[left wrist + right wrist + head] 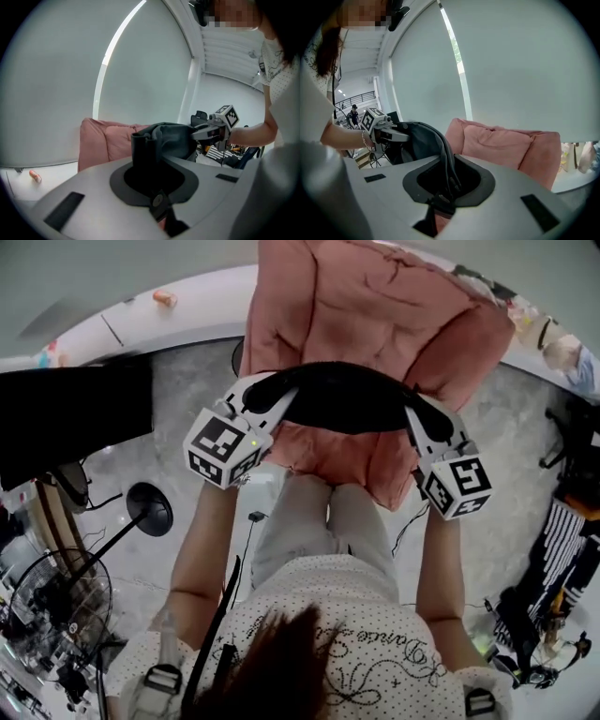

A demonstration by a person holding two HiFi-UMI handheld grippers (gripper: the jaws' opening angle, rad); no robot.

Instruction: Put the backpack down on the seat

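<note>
The jaws of the left gripper (269, 396) are nearly together, pinching a fold of black fabric at one end of the backpack (347, 396). In the left gripper view the dark material rises straight out of the slot between them. The jaws of the right gripper (419, 420) are pressed on the other end, where a bunch of black straps and an edge of the bag run down between them in the right gripper view.

The backpack hangs stretched between the two grippers as a wide dark band, roughly level across the head view. Each gripper view shows the opposite gripper clamped on the far end of the bag, with its marker cube turned up.

Directly beyond and below the bag is the pink padded seat (375, 306), a soft armchair with a quilted back and puffed arms. The bag lies over the front part of the cushion in the head view. Whether its underside touches the cushion cannot be told, as the grippers hide it.

Both of the person's forearms reach forward from a dotted white top, and the left wrist carries a thin bracelet (363, 138).

The seat stands against a curved white ledge (112, 329), where a small orange object (165, 298) lies well to the left. On the grey floor (187, 381) at the person's left are a round black stand base (150, 508) and a wire-caged fan (52, 607).
</note>
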